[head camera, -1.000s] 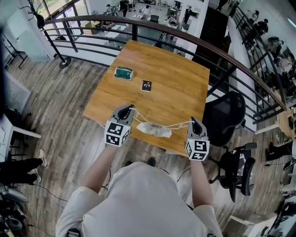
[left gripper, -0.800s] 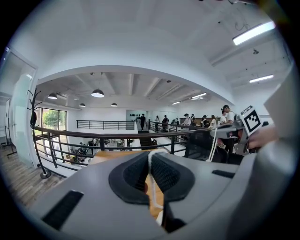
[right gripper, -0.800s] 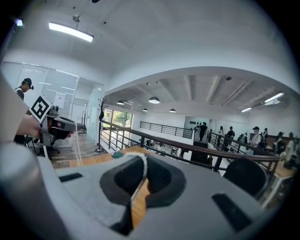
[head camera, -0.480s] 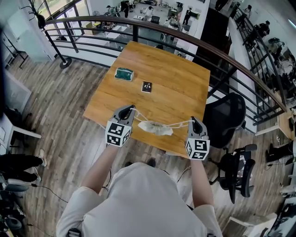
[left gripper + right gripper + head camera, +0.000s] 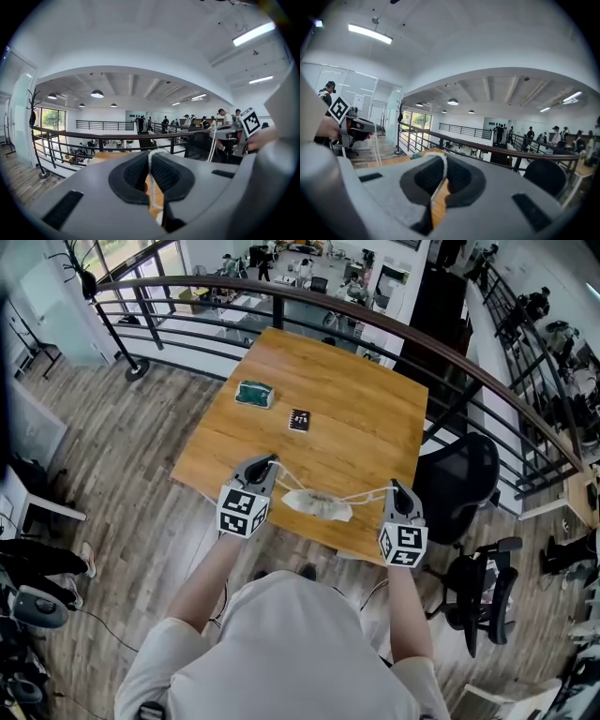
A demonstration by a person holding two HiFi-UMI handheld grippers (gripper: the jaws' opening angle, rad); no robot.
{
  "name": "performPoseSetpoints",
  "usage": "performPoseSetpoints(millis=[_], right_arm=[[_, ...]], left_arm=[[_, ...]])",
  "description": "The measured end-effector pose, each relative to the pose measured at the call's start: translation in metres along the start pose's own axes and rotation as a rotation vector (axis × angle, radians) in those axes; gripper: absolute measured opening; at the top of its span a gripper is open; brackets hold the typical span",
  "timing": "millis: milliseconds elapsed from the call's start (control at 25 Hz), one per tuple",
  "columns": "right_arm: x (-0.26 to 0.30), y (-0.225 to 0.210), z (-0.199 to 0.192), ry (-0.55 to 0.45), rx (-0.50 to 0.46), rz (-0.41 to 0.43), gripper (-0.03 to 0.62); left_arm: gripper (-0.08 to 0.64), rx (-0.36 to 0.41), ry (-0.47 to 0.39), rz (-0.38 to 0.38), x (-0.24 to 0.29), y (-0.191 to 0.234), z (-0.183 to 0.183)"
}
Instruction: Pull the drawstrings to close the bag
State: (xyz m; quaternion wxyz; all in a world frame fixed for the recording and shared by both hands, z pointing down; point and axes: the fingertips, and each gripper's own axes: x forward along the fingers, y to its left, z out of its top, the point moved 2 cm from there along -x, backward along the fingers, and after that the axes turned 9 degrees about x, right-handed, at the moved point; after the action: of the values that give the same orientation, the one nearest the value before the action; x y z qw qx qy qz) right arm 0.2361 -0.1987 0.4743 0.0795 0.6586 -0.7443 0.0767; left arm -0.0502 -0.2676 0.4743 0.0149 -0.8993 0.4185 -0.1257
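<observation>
Now my left tool and right tool are each clamped on the drawstrings, the bag slung between them above the table's near edge; next, I reckon, pull outward until it cinches.

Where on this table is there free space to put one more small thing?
The right half of the table is bare, from the black card to the edge by the chair. The far end beyond the green box is also free. The near edge is crowded: the bag sits between the left hand-held gripper and the right hand-held gripper.
</observation>
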Motion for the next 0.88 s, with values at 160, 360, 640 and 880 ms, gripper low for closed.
performPoseSetpoints(millis=[160, 360, 640, 880], right_arm=[[-0.001, 0.000, 0.002, 0.002, -0.003, 0.002, 0.002], [0.000, -0.003, 0.001, -0.005, -0.001, 0.005, 0.000], [0.006, -0.008, 0.002, -0.004, -0.008, 0.020, 0.002], [0.013, -0.014, 0.003, -0.021, -0.014, 0.026, 0.002]], left_arm=[[-0.005, -0.009, -0.002, -0.002, 0.001, -0.003, 0.002], [-0.005, -0.008, 0.000, 0.000, 0.002, -0.007, 0.000], [-0.006, -0.010, -0.001, 0.010, 0.007, -0.008, 0.003], [-0.006, -0.011, 0.005, 0.023, 0.013, -0.007, 0.004]])
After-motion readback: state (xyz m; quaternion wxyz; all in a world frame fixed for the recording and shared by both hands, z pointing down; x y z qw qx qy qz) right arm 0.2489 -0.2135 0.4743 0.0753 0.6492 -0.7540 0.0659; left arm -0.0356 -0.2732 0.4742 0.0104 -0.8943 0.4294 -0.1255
